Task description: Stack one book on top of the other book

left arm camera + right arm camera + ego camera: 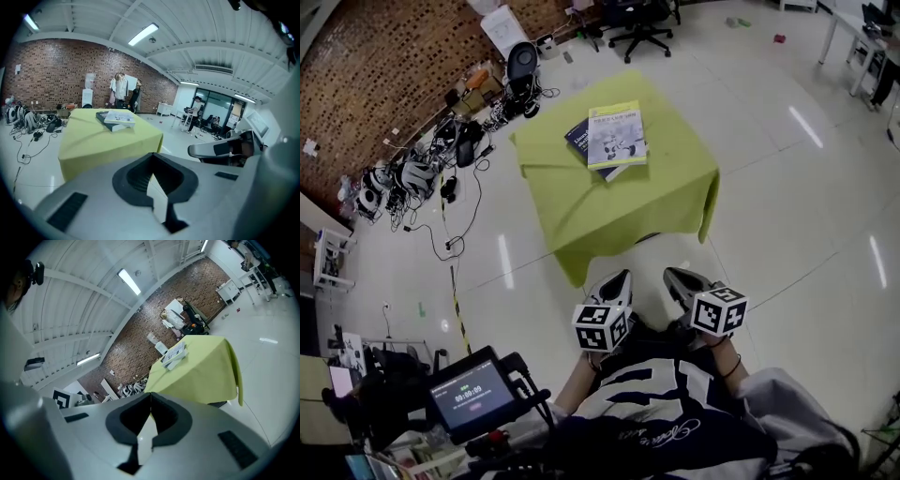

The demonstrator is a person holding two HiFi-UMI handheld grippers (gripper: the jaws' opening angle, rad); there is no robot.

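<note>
A light book with a yellow-green cover (617, 135) lies on top of a dark blue book (579, 139), slightly askew, on the table with the green cloth (609, 202). Both grippers hang side by side over the floor in front of the table, well short of the books. The left gripper (619, 275) has its jaws closed together with nothing in them. The right gripper (670, 273) is shut and empty too. In the left gripper view the stacked books (120, 117) sit far beyond the left gripper (151, 155). In the right gripper view the books (174, 354) lie far past the right gripper (150, 394).
Cables, bags and gear (412, 178) lie along the brick wall at the left. An office chair (639, 23) stands behind the table. A screen on a stand (472, 394) is close at the lower left. People (121, 89) stand by the far wall.
</note>
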